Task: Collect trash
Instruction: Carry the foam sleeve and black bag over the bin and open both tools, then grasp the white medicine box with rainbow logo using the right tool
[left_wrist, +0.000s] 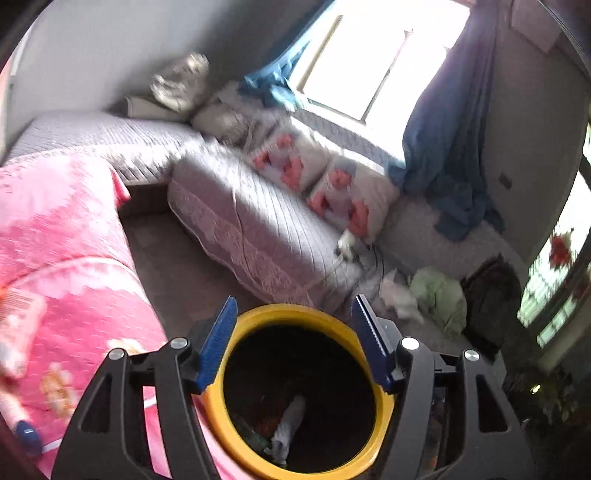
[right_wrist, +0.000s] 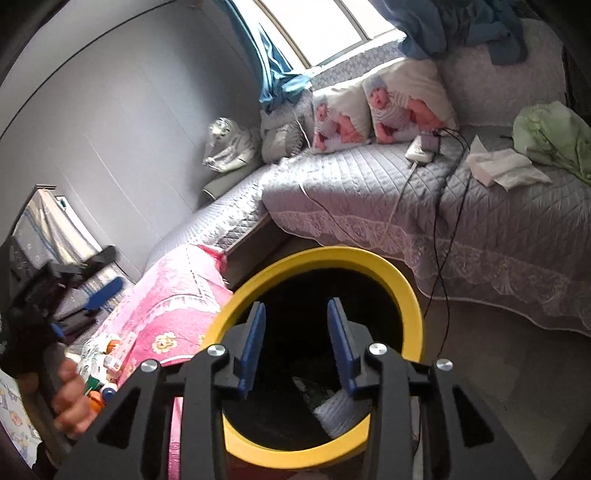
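Both grippers, left (left_wrist: 293, 339) and right (right_wrist: 296, 343), hovered over the yellow-rimmed trash bin (right_wrist: 406, 291), jaws apart, nothing between them.

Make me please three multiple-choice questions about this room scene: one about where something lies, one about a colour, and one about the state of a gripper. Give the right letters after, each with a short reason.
1. Where do the white tissues lie?
A. on the quilted grey sofa cover
B. inside the bin
C. on the pink blanket

2. What colour is the rim of the trash bin?
A. blue
B. yellow
C. green

3. How does the right gripper stand?
A. shut on a tissue
B. shut with nothing in it
C. open, with nothing between its pads

Answers:
1 A, they rest on the sofa cover beside a pale green cloth.
2 B, a yellow ring frames the dark opening.
3 C, its blue pads stand apart above the bin mouth, and only the bin's inside shows between them.
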